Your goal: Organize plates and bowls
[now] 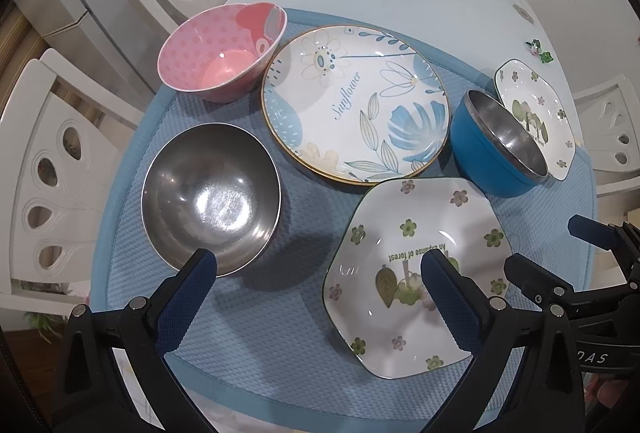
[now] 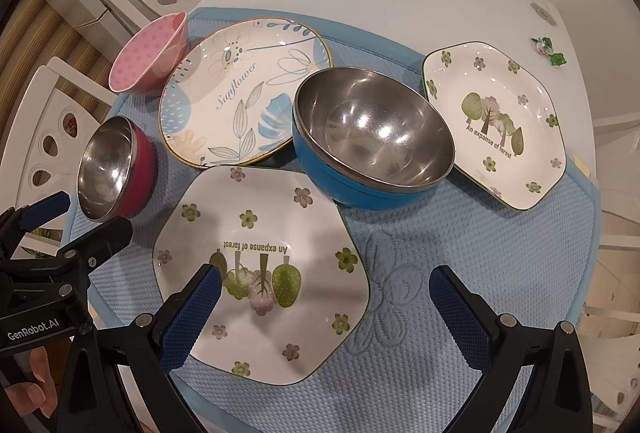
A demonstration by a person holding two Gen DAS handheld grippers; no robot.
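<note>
Near plate (image 2: 260, 273): lay under the tips of both tongs, on the mat (image 2: 460, 273).
Left tongs (image 1: 318, 269): wide, held nothing.
Right tongs (image 2: 325, 287): wide, held nothing.

Bare mat (image 2: 460, 233) lies open right of the near plate (image 2: 260, 273).

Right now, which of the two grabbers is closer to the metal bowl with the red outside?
Left. The left gripper hangs just in front of the red bowl; the right gripper is farther, over the near hexagonal plate.
</note>
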